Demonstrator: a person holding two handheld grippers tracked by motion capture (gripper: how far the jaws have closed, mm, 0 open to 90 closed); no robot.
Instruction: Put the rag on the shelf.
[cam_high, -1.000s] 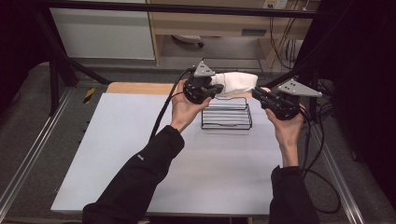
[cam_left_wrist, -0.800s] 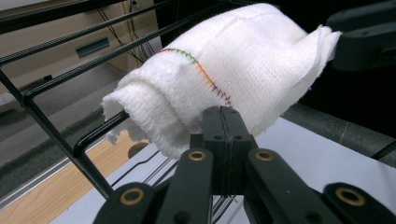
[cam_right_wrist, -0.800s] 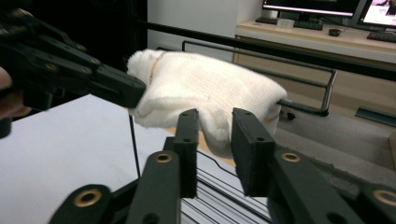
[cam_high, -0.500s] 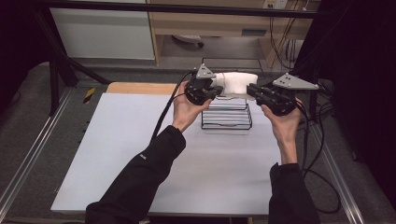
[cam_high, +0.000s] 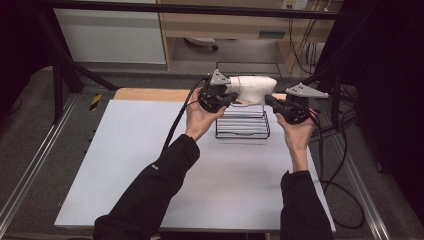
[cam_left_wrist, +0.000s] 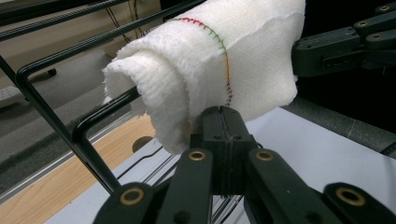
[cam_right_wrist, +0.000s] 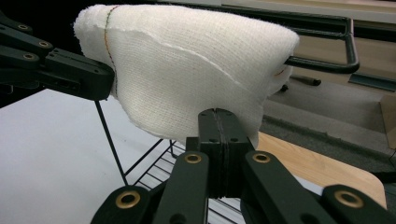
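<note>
Since a second ago the right hand-held gripper (cam_high: 274, 101) has slid in toward the folded white towel (cam_high: 253, 88) and its jaws have just been closing; now they are clamped on the towel's right edge, while the left hand-held gripper (cam_high: 227, 99) pinches the other end. Stretched between them, the towel hangs over the black wire rack (cam_high: 243, 122) on the worktop (cam_high: 125, 165). To seat it well, keep both grips level, hold it taut, and lower it evenly onto the top rails.

The folded white terry cloth (cam_left_wrist: 219, 60) runs off the top edge of the left gripper view, masking the black wire rack (cam_left_wrist: 56, 116) behind it; the person's sleeves are cut at the high view's bottom edge.
</note>
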